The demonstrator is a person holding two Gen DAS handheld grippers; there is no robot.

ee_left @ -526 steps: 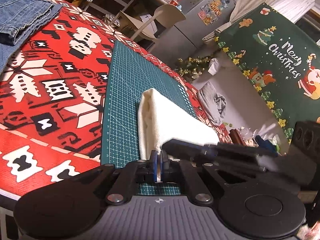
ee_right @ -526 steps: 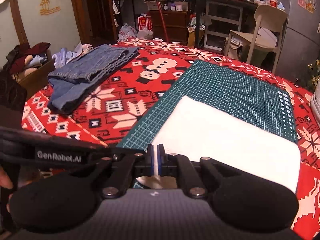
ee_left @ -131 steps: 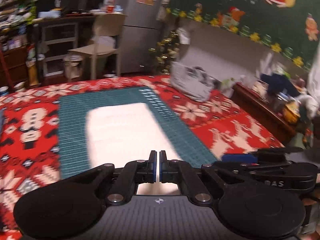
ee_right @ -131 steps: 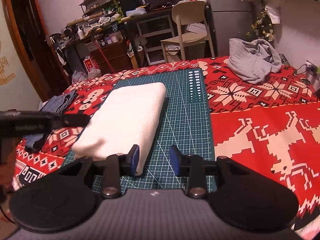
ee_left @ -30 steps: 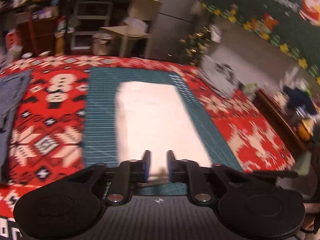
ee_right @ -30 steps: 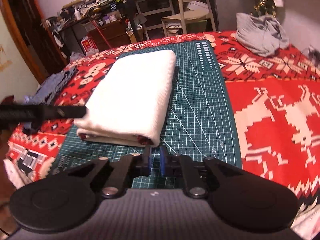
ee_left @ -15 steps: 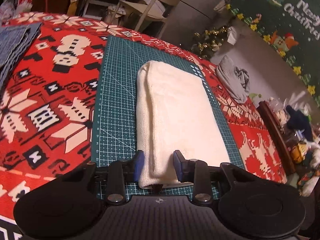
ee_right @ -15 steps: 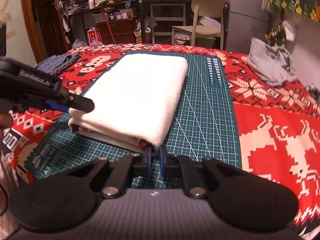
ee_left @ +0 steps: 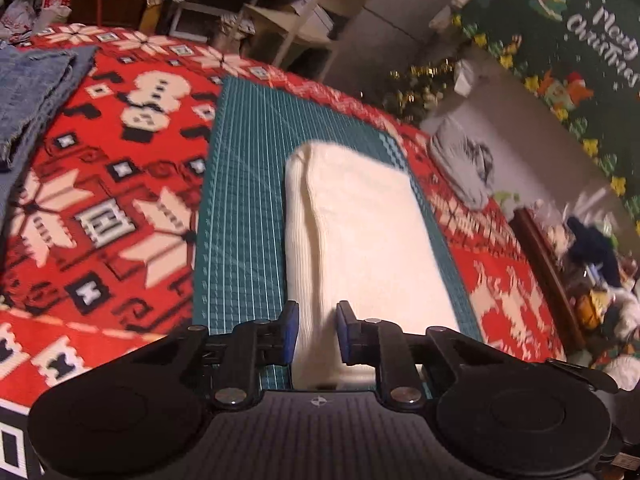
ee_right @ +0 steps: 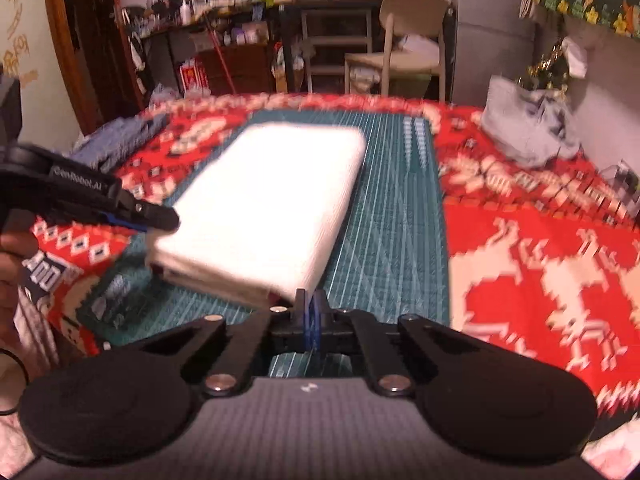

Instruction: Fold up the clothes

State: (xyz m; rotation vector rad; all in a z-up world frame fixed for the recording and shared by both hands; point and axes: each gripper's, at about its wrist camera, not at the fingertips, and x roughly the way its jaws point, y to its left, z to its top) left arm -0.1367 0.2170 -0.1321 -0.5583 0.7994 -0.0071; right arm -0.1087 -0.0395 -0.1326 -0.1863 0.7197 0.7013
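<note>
A folded white cloth (ee_left: 360,232) lies lengthwise on the green cutting mat (ee_left: 240,200). My left gripper (ee_left: 317,330) has its blue pads pressed on either side of the cloth's thick near-left edge. In the right wrist view the same cloth (ee_right: 272,200) is blurred, and its near edge looks slightly raised off the mat (ee_right: 392,220). The left gripper (ee_right: 160,216) reaches in at the cloth's near-left corner. My right gripper (ee_right: 309,308) is shut, with the cloth's near-right corner at its tips.
Folded blue jeans (ee_left: 28,92) lie on the red patterned tablecloth (ee_left: 100,200) at the far left. A crumpled grey garment (ee_right: 528,128) sits at the far right. A chair (ee_right: 404,40) and cluttered shelves stand beyond the table. A hand (ee_right: 12,248) holds the left gripper.
The left gripper's fingers have narrowed onto the cloth's near-left edge. The right gripper stays shut at the near-right corner. Both views blur, and the cloth's near edge looks slightly higher.
</note>
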